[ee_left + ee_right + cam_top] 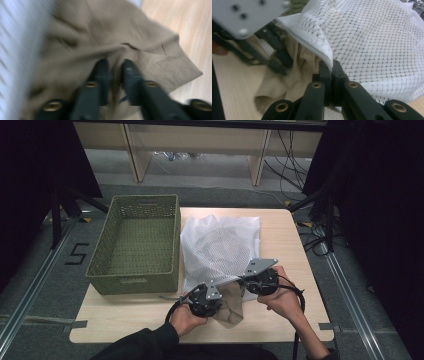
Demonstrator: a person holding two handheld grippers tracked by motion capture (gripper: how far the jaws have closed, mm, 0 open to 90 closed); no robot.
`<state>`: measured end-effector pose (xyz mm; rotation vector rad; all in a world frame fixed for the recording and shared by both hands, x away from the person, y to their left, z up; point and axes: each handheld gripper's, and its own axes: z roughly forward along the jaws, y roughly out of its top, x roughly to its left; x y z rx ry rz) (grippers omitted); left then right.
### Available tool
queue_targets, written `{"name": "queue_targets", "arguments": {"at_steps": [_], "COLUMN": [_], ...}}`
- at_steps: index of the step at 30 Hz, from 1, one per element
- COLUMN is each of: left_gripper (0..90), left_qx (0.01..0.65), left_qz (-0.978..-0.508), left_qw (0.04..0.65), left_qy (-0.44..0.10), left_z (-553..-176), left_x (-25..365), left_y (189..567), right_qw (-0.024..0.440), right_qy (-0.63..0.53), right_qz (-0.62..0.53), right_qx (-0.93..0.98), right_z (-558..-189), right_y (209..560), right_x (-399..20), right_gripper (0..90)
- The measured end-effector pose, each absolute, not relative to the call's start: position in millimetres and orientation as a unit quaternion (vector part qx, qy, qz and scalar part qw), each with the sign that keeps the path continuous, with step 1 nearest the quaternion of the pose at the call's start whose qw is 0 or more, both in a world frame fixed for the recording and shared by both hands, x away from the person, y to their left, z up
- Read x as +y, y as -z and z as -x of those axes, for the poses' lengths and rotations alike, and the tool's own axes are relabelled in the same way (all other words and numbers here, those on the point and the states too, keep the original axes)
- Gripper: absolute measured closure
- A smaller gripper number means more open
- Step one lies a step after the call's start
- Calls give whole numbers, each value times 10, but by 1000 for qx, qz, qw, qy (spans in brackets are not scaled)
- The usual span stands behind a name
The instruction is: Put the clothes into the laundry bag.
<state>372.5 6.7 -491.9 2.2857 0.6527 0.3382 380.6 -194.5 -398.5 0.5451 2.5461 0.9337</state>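
We note left tongs (pixel 116 63) clamped on tan cloth (pixel 105 42) just outside the mesh bag (pixel 372 45) mouth, whose rim right tongs (pixel 331 68) pinch.

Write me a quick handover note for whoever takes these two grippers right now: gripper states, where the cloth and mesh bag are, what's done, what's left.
Left gripper: shut on the tan cloth, pinching a fold.
Right gripper: shut on the white mesh bag at its edge, lifting it.
The cloth lies at the bag's near opening on the table; part seems under the mesh.
The green basket stands to the left, with nothing visible in it.
Done: both grips set.
Left: probably working the cloth through the opening; which way, I cannot tell.
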Motion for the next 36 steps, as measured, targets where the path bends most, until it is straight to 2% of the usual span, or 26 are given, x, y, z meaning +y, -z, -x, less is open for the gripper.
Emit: {"name": "queue_targets", "arguments": {"at_steps": [2, 6, 10, 11, 13, 14, 17, 20, 22, 26, 32, 36], "left_gripper": [890, 893, 887, 867, 791, 729, 606, 446, 373, 295, 210, 231], "left_qx": [258, 260, 303, 310, 273, 288, 284, 282, 294, 276, 258, 252], "left_qz": [-881, -871, -842, -839, -870, -863, -867, -870, -866, -878, -898, -902], "left_qw": [373, 377, 400, 402, 371, 383, 381, 379, 383, 373, 341, 329], "left_qy": [-139, -176, -200, -194, -174, -162, -151, -142, -134, -115, -107, -122], "left_z": [-3771, -3922, -4035, -4036, -4025, -3979, -3875, -3771, -3669, -3461, -3290, -3354], "left_x": [21, -11, -60, -60, 12, 0, 38, 88, 126, 151, 0, -136], "left_y": [4838, 4734, 4802, 4833, 4840, 4869, 4853, 4780, 4728, 4692, 4918, 5006], "right_qw": [184, 186, 185, 186, 185, 184, 180, 182, 180, 179, 183, 176], "right_qy": [-333, -338, -336, -335, -334, -333, -328, -327, -326, -327, -321, -322], "right_qz": [-200, -194, -202, -195, -196, -199, -201, -202, -203, -206, -201, -205], "right_qx": [903, 902, 901, 903, 903, 903, 905, 905, 906, 905, 907, 907], "right_z": [-3787, -3762, -3747, -3754, -3769, -3774, -3788, -3799, -3795, -3805, -3817, -3804], "right_y": [3965, 3916, 3915, 3926, 3953, 3965, 3994, 4005, 4003, 4006, 4024, 4023], "right_x": [-1952, -1970, -1979, -1978, -1980, -1983, -1996, -1996, -1998, -2007, -1996, -1982], "right_gripper": [900, 900, 900, 900, 900, 900, 900, 900, 900, 900, 900, 900]}}
